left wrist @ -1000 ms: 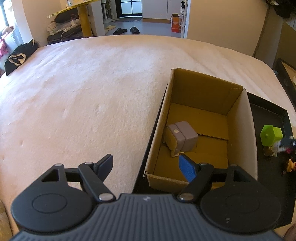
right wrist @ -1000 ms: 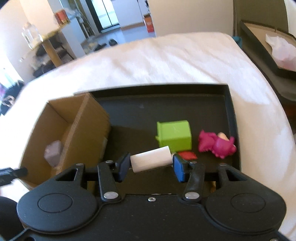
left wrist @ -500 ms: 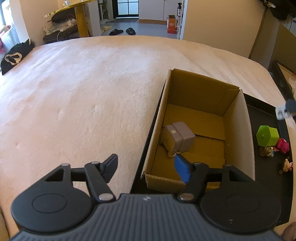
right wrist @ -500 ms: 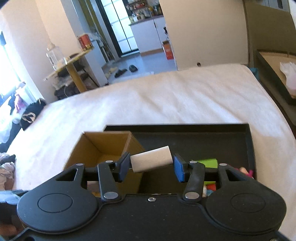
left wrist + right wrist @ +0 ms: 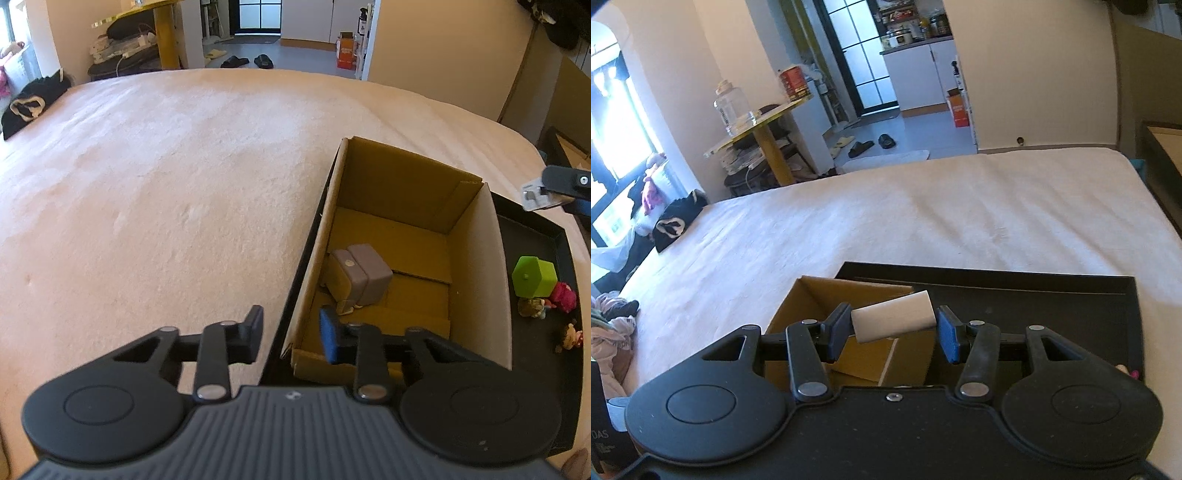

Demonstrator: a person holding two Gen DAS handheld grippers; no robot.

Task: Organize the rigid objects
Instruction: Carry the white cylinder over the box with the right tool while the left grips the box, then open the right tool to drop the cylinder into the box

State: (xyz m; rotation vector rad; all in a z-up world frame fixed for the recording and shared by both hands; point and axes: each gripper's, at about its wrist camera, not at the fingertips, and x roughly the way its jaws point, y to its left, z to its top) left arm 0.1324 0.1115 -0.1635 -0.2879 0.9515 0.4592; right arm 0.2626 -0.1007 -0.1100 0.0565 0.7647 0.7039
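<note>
Gripping a white block (image 5: 894,315) by its two ends, the right gripper (image 5: 892,330) is holding it crosswise, long axis running pad to pad and tilting slightly up to the right, above the cardboard box (image 5: 812,295) and the black tray (image 5: 1034,284). The left gripper (image 5: 291,338) is closing with nothing between its jaws, straddling the box's near left wall. Inside the box a grey cube (image 5: 360,278) is lying near that wall, leaving most of the floor free. Wide bare bedding (image 5: 166,184) is stretching away leftward.
</note>
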